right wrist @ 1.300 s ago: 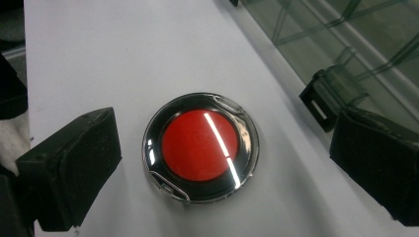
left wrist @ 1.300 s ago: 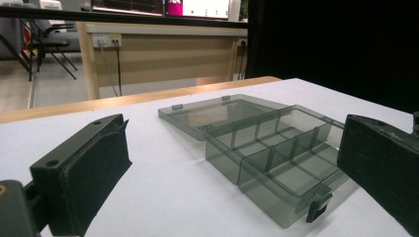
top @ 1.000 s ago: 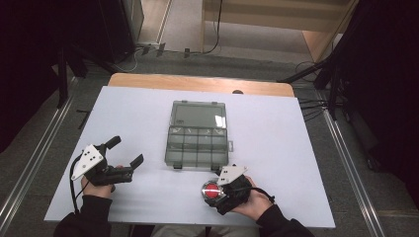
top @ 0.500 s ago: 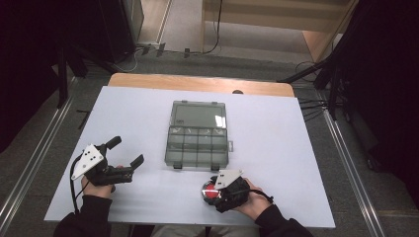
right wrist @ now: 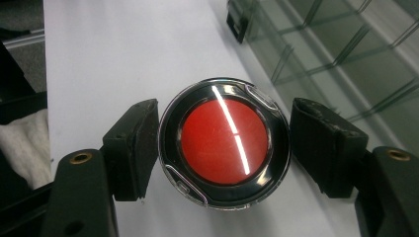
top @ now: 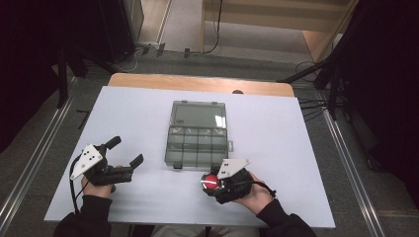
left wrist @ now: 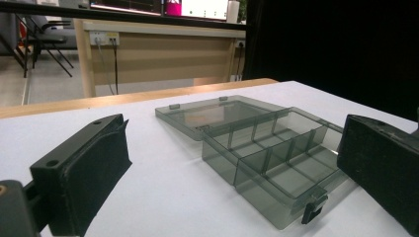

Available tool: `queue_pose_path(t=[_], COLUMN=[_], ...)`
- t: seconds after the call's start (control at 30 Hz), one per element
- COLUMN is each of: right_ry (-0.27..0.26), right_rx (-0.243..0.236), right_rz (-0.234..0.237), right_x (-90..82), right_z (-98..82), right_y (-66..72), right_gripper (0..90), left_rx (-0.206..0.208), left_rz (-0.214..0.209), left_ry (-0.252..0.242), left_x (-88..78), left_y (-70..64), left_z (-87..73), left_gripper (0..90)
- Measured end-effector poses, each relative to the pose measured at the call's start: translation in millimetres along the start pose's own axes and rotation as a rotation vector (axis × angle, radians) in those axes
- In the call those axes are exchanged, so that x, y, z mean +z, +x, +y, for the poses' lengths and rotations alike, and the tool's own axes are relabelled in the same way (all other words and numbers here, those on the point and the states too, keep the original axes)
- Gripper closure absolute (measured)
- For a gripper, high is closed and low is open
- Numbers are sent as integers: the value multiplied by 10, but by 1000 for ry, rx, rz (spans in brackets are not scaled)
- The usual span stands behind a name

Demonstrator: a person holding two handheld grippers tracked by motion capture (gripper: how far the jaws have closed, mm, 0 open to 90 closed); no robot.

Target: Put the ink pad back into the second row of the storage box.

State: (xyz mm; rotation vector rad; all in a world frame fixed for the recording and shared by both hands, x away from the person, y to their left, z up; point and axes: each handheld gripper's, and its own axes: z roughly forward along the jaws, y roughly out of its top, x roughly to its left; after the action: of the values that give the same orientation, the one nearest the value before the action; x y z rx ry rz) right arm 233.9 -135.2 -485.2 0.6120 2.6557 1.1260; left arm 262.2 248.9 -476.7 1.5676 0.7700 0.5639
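A red round disc [top: 211,181] with a black and clear rim sits between the jaws of my right gripper [top: 212,183], near the table's front edge. In the right gripper view both pads press the rim of the disc [right wrist: 225,140], so the right gripper [right wrist: 225,144] is shut on it. A smoky clear compartment box [top: 197,148] lies open at mid table, its lid [top: 199,114] flat on the far side and its cells empty. My left gripper [top: 126,151] rests open at the front left, with nothing between its jaws. Past the left gripper [left wrist: 232,168] lies the box [left wrist: 276,148].
A white sheet [top: 296,148] covers the table, and a wooden strip [top: 197,83] shows along its far edge. Metal rails run along both sides on the floor. Cables lie beyond the far right corner [top: 311,106].
My right gripper has moved slightly forward toward the box with the red disc in it. The left gripper has stayed where it was.
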Motion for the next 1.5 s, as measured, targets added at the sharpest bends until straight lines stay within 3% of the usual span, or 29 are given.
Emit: queue_pose_path(t=[0.23,0.73,1.1,1.5], right_ry=[14,18,28,74], right_rx=[4,-10,14,33], right_rz=[8,-36,-47,-52], right_x=[35,-13,38,246], right_z=[103,433,520,561], right_y=[-98,-360,-541,-685], right_gripper=[308,308,308,308], left_rx=[-2,-7,-9,-8], left_rz=[4,3,2,-6], left_ry=[-1,-2,-1,5], left_x=[-8,0,3,13], left_y=[9,10,6,7], left_z=[-3,-4,-4,-10], left_gripper=[0,0,0,0])
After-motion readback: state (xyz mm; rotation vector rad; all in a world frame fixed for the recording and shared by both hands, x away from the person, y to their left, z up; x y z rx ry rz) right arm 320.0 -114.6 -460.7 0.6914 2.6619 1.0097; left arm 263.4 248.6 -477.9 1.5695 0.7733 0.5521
